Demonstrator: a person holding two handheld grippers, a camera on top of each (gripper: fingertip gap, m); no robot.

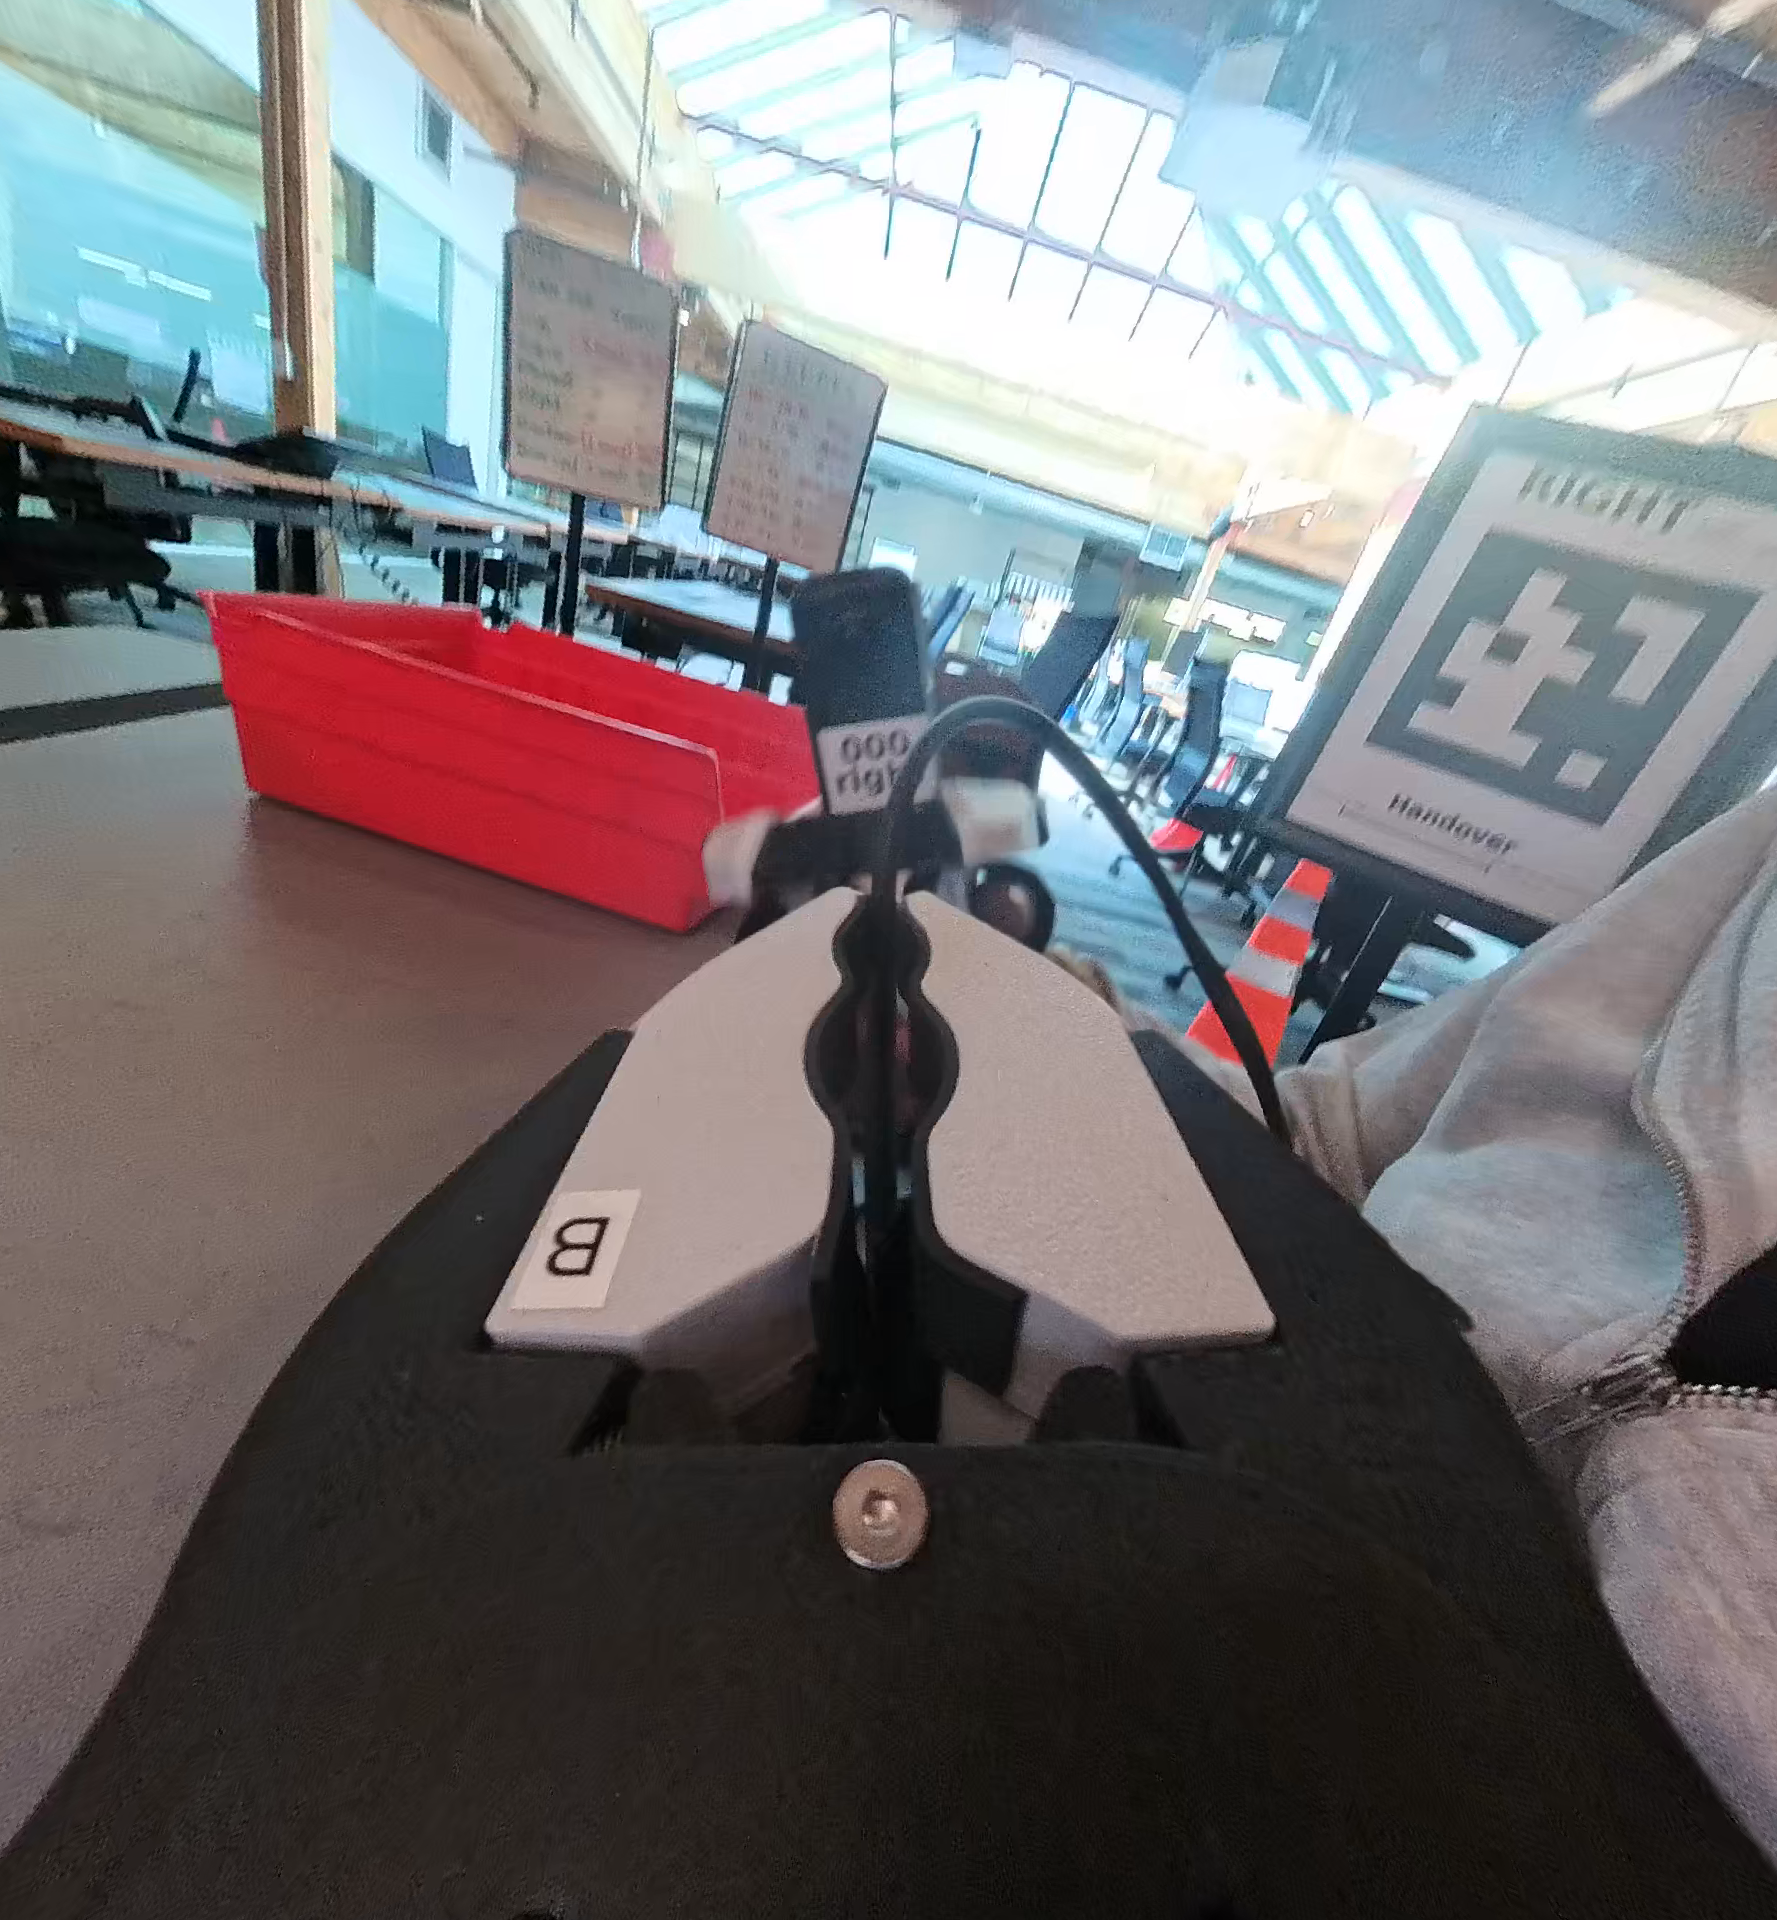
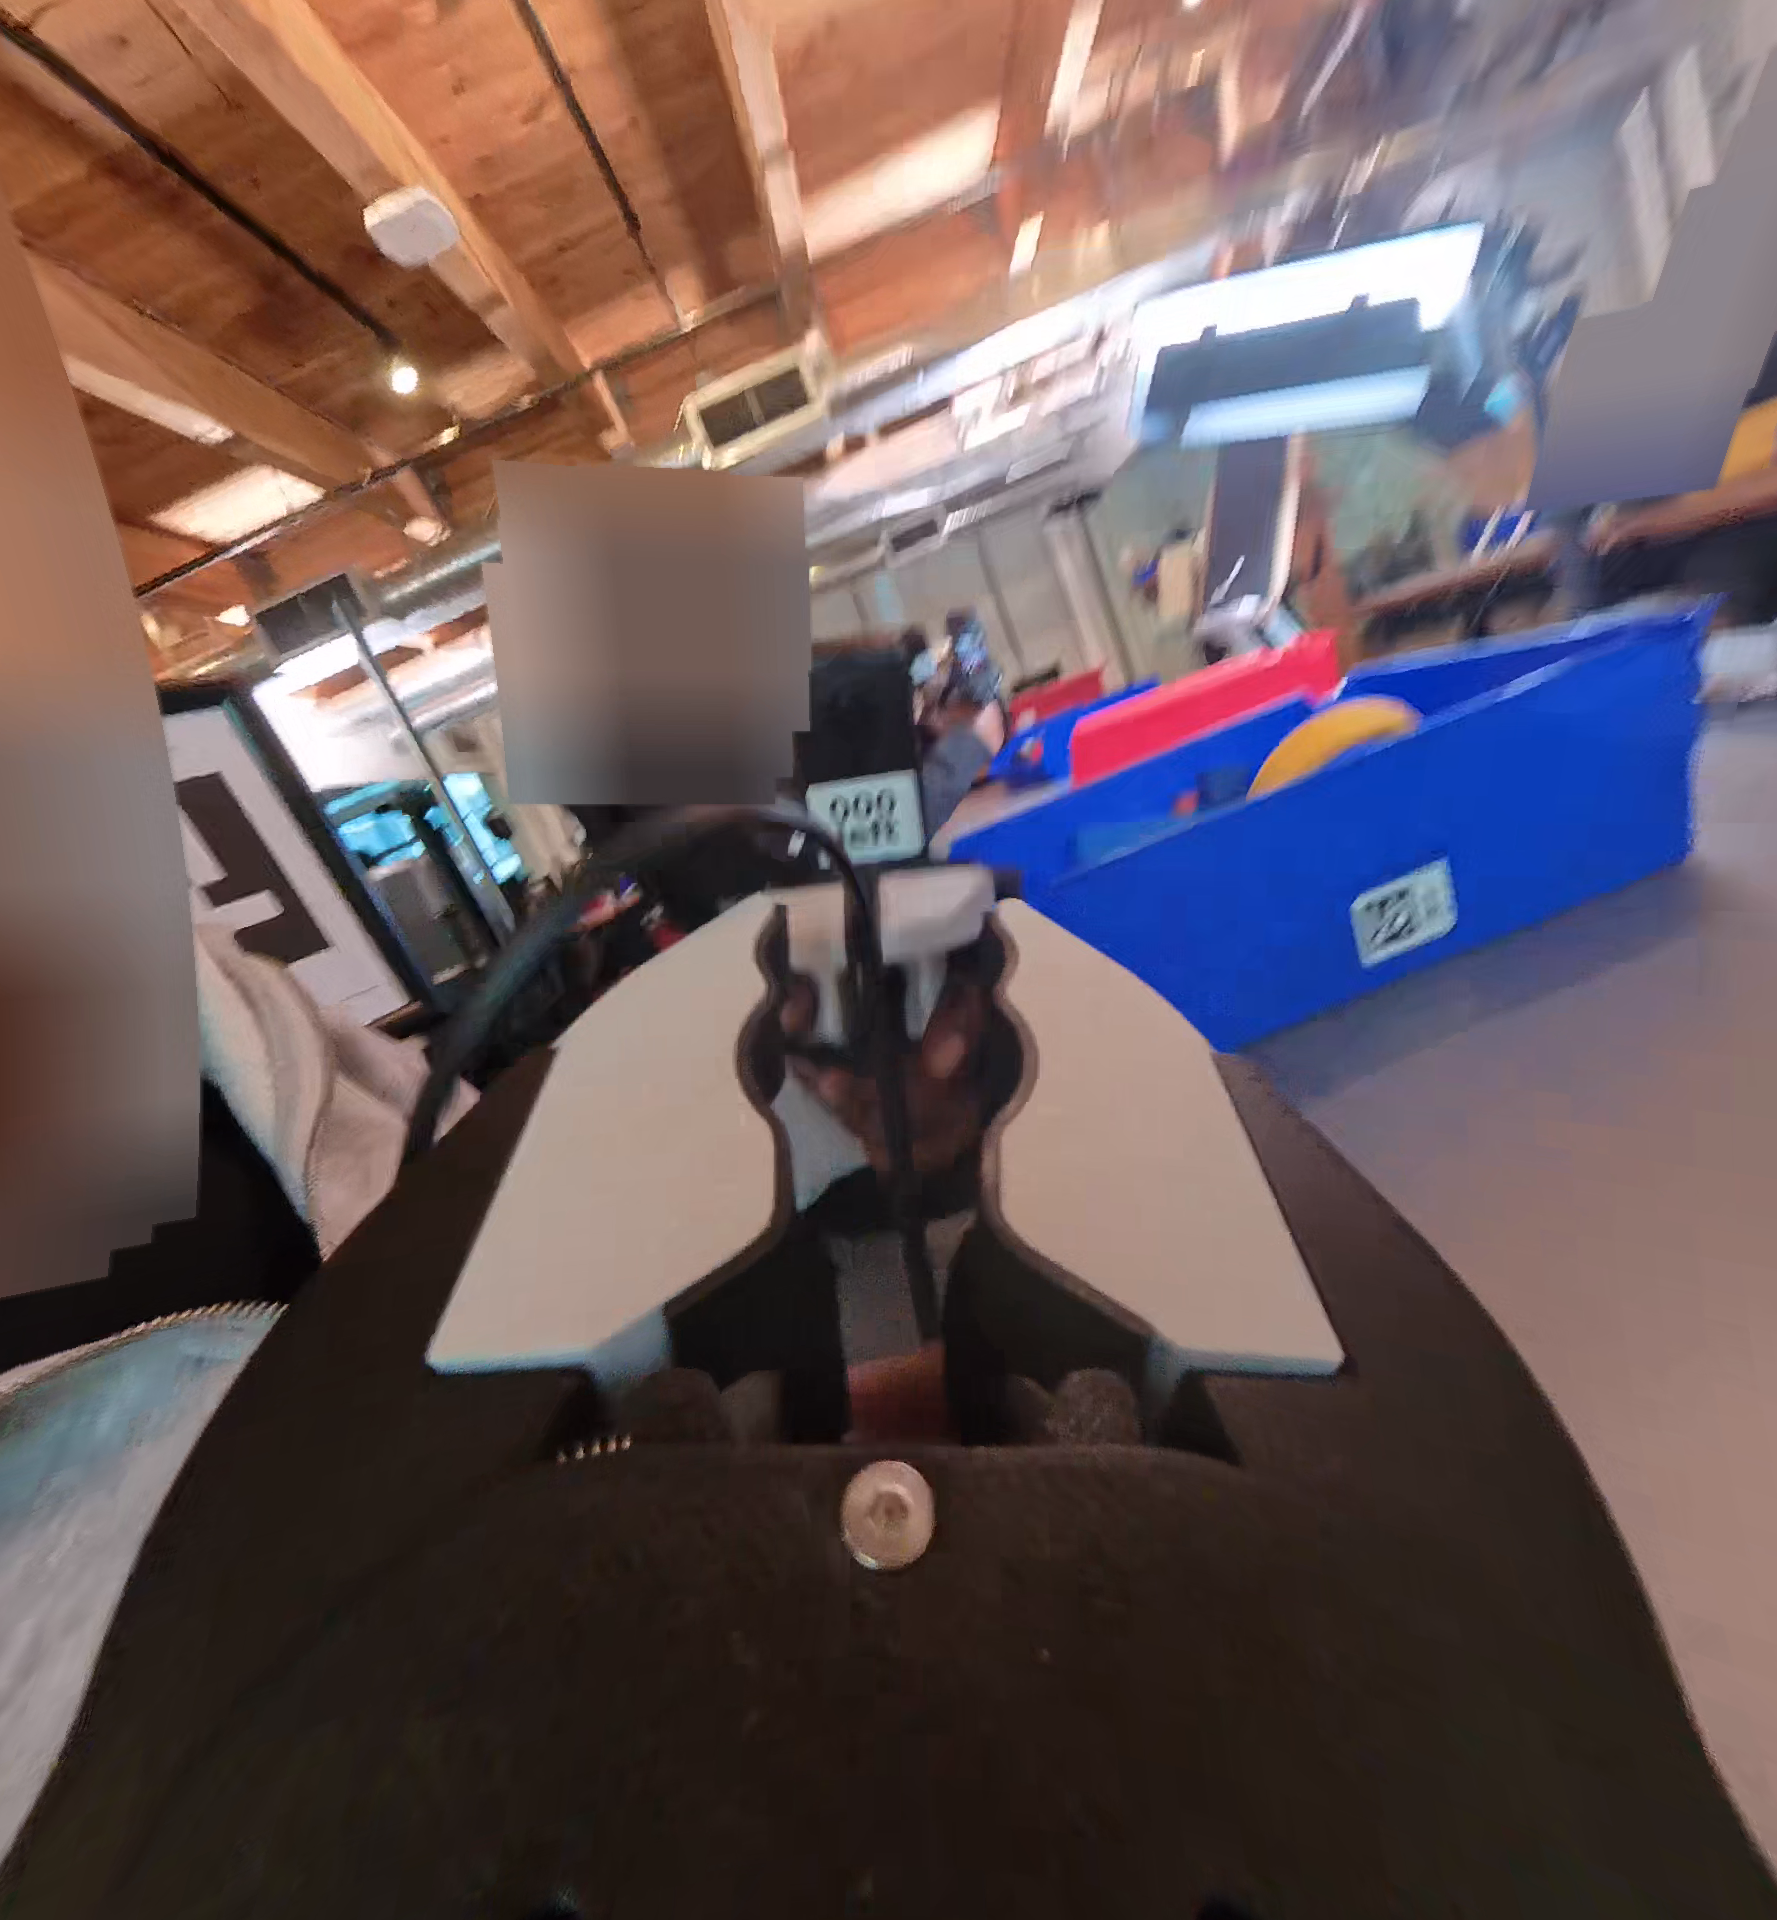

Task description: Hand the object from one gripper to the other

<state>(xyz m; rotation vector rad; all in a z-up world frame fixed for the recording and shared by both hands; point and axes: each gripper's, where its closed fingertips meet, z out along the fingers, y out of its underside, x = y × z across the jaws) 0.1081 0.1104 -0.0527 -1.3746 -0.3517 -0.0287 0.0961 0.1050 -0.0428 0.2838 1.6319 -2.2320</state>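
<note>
I keep both units level above the counter during transfer. Left view only: red bin, upper left. Right view only: blue bin, right. The left gripper is clamped on the black cable. The right gripper stands slightly apart around it at centre; I judge closing there comes before left release.

Left claw: the fingers close on a thin black cable, whose lower end passes out of sight behind a grey sleeve. Right claw: what lies in the gap between its fingers is blurred and cannot be identified. Blue bin on the counter: contents smeared; a yellow round thing is half hidden by the wall.
</note>
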